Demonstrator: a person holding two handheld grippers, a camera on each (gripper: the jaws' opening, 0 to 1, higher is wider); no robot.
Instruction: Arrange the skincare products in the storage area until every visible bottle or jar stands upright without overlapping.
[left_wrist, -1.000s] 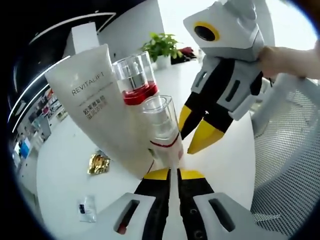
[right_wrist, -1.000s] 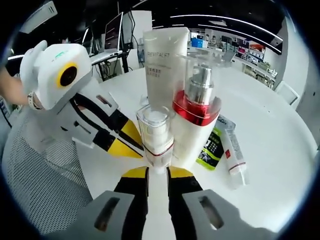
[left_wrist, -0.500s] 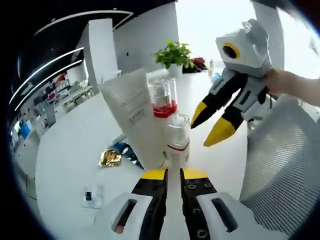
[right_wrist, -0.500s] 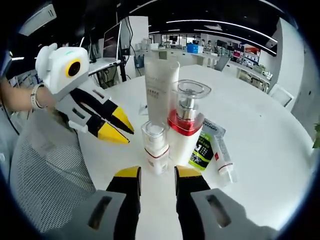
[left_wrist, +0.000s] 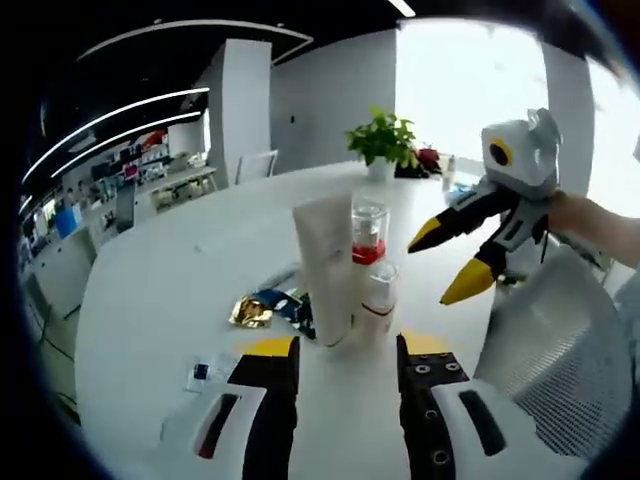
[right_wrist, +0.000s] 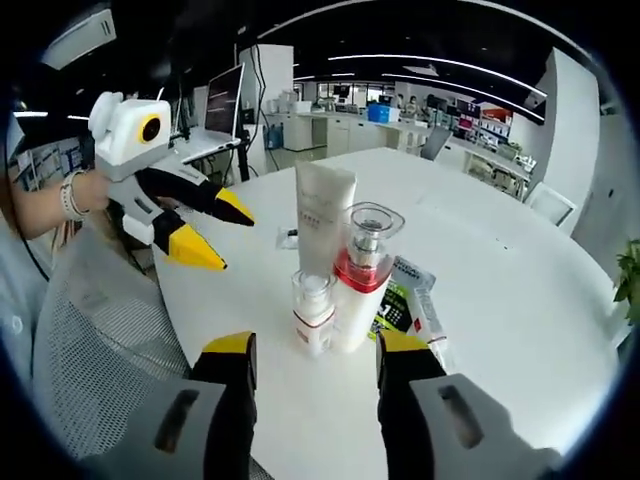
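While both your grippers hang with fingers apart and empty, the left gripper (right_wrist: 205, 225) at 10 o'clock in the right gripper view, the cluster stands upright on the bench (right_wrist: 520, 300): white tube (right_wrist: 322, 215), small pump bottle (right_wrist: 314, 312), red-collared bottle (right_wrist: 362, 285). At 3 o'clock a small tube (right_wrist: 428, 310) lies flat; you likely stand it next, right gripper (left_wrist: 458, 262) closing on it.

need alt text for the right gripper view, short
Three skincare products stand upright together on a round white table: a tall white tube, a red-collared pump bottle and a small pump bottle. The right tongs sit open before them; the left tongs hover open at left.
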